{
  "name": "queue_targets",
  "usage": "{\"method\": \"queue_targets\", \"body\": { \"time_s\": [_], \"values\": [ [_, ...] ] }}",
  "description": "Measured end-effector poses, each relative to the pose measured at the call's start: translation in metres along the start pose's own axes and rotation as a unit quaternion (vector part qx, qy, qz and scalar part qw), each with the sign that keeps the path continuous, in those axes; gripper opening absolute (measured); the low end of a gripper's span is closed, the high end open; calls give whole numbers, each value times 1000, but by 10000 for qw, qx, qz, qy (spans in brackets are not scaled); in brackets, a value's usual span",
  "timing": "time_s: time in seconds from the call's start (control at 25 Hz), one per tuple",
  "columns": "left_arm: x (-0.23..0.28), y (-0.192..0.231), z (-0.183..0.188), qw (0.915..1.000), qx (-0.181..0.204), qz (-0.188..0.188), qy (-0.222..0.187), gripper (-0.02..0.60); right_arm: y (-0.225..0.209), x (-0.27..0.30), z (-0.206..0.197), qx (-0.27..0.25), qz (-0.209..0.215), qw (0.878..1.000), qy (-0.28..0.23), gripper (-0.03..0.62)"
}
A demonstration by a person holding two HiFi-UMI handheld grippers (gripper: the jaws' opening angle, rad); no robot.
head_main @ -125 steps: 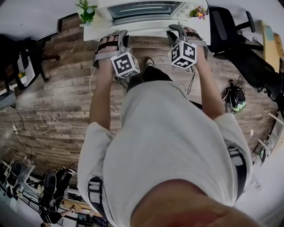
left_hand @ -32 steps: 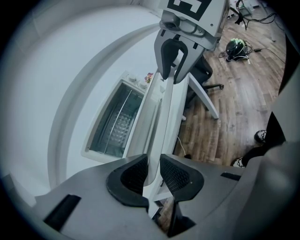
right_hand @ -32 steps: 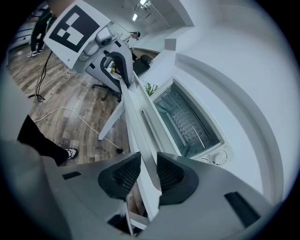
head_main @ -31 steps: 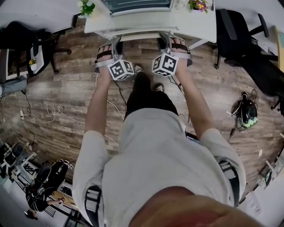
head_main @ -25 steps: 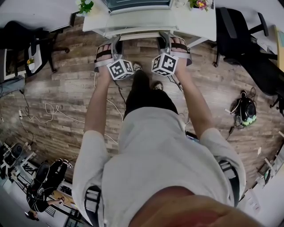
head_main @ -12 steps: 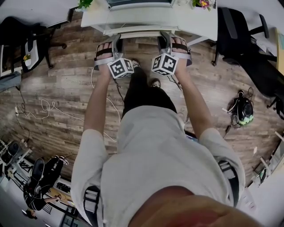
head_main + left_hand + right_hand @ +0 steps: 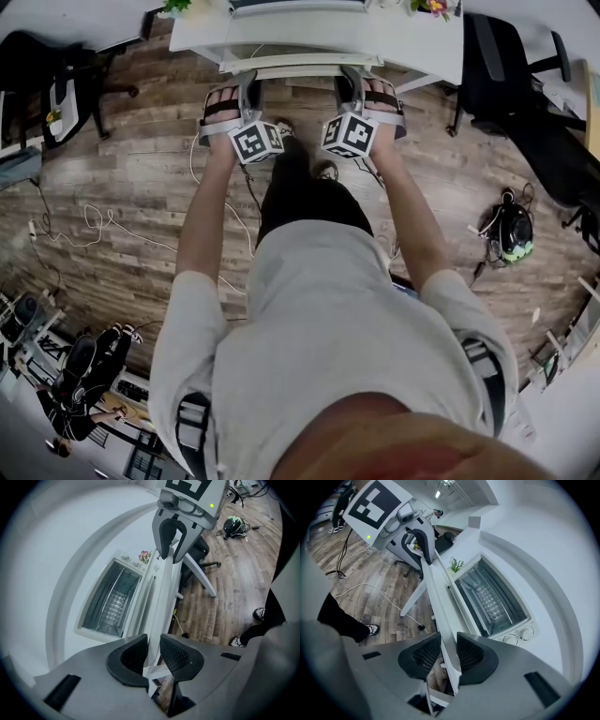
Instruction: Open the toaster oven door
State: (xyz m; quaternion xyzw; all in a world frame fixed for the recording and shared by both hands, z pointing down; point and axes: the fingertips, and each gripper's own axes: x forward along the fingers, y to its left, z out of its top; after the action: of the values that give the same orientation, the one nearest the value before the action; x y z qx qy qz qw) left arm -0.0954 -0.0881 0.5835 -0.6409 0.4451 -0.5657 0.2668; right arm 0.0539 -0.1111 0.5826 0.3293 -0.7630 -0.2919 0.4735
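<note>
Gripping the table edge (image 7: 161,592), the left gripper (image 7: 153,656) had its jaws closed on the white strip, pads pressed to both faces. The right gripper (image 7: 449,656) was pinched on the same edge, further along. The oven (image 7: 110,604) sat on the table behind that edge, apart from both grippers. Its door (image 7: 491,598) was closed, with the rack visible through the glass. The knobs (image 7: 526,632) stood at the oven's right end.
</note>
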Motion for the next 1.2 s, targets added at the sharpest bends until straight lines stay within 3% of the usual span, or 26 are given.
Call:
{"method": "queue_targets", "body": {
  "time_s": [0.44,0.68,0.84,1.04,1.2],
  "values": [
    [4,-9,-2,10000,86,33,0,95,6,3,-4,-38,-17,10000,34,106],
    [1,-8,0,9999,99,54,-50,95,2,-10,-2,229,29,9997,-88,112],
    [2,-10,-2,10000,81,-33,-40,95,-11,-32,3,235,-238,9989,-323,112],
    [2,-9,-3,10000,70,-24,-53,95,-40,-43,-1,-22,-598,9979,-247,112],
    [1,-9,-2,10000,52,-38,-65,95,-40,-29,-15,-275,-443,9986,5,112]
  ]
}}
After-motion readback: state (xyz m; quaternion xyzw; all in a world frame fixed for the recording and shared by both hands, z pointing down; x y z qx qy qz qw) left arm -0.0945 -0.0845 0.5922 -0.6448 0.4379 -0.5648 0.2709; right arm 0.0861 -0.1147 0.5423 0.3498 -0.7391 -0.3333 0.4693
